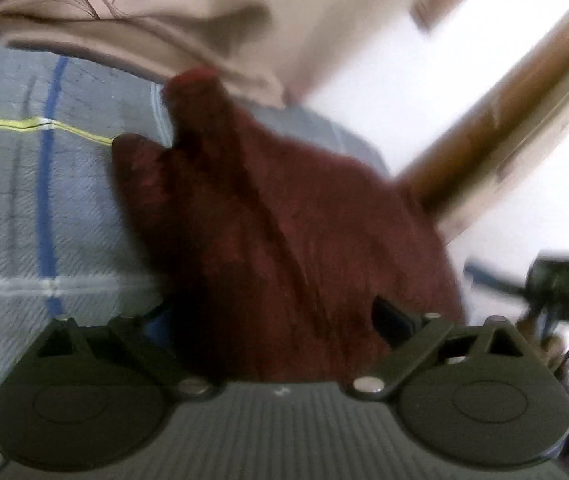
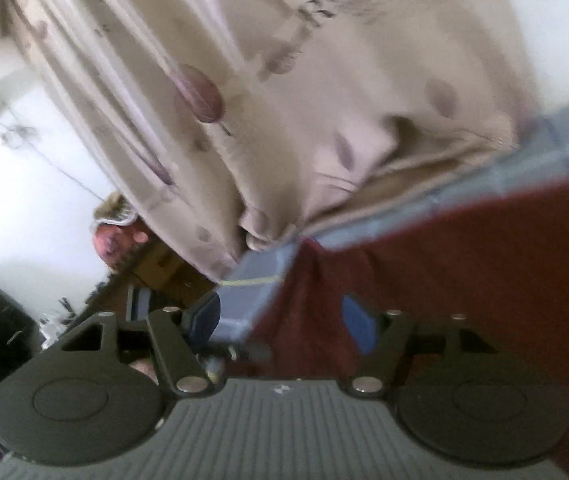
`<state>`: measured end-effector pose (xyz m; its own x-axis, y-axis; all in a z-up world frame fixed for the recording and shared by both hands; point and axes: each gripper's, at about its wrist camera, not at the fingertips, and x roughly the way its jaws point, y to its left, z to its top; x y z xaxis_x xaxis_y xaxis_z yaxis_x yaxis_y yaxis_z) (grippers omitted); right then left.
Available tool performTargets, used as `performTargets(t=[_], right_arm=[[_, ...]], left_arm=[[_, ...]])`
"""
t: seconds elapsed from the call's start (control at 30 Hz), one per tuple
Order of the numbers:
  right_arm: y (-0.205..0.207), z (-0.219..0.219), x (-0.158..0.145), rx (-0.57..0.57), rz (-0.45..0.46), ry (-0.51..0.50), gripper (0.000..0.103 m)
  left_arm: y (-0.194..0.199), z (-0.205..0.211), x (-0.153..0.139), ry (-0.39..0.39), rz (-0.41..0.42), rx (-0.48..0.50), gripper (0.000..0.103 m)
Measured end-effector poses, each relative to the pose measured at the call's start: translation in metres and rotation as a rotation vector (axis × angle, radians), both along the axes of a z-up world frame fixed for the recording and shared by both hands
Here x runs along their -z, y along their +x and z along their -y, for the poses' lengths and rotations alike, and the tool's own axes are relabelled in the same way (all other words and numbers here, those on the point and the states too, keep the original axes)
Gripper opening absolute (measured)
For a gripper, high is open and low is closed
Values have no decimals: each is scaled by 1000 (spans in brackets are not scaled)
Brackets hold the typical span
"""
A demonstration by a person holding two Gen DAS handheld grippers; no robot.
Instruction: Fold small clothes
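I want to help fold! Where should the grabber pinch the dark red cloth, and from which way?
Pinch the dark red cloth at its outer edge or a corner, coming in low from the side along the grey checked sheet. The middle looks bunched into thick ridges, while an edge is thin enough to slip between the fingers. The blur hides exact corners.

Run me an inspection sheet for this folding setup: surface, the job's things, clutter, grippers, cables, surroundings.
Surface: grey checked bedcover with blue and yellow lines.
Job's things: dark red garment, bunched, lying on the bedcover.
Clutter: nothing seen.
Grippers: left gripper has red cloth between its fingers, grip unclear; right gripper looks open, with blue pads, over the garment's edge.
Cables: thin dark wire on the white wall.
Surroundings: beige leaf-print curtain, wooden bed rail.
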<state>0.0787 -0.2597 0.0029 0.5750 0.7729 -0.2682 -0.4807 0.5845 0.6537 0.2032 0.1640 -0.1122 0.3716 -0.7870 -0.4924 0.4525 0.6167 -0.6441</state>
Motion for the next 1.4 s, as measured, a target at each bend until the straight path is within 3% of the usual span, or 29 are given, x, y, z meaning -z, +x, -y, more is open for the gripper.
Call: performTargets(t=[0.1,0.17,0.37,0.5,0.63,0.73,0.87,1.03,1.1,1.17,1.23,1.33,1.4], right_arm=[[-20,31,13,50,-43,48,70],[-27,47,18,105,-54,67,72],[-23,63,33,156,-60,96,75],[-14,59,32,168,-37,48,75],[-3,52,28,133,-25,112,75],[7,55,27,111,-47,232,75],[14,71,35,101,-111,406,75],[16,92,57,126,-209,583,77],[15,97,61,147,-229,613,83],[16,103,65,161,-254,666,84],[18,109,70,171,-291,711,87],[23,115,68,181,-333,693,92],[29,116,61,183,-372,611,93]], left_arm=[[10,8,4,-47,-11,1,90],[12,15,4,-14,-14,-4,50],[-9,33,-26,56,33,-98,44],[-21,54,-63,79,8,-129,44],[-27,97,-102,114,-15,-128,41],[-31,138,-124,143,-1,-99,41],[-34,193,-125,156,-12,-54,41],[-34,215,-96,0,-124,-48,46],[-37,216,-88,-39,-103,-39,59],[-44,212,-79,-120,-88,-28,80],[-55,214,-71,-156,-16,-19,83],[-73,233,-63,-61,126,11,83],[-82,245,-60,-16,200,28,84]])
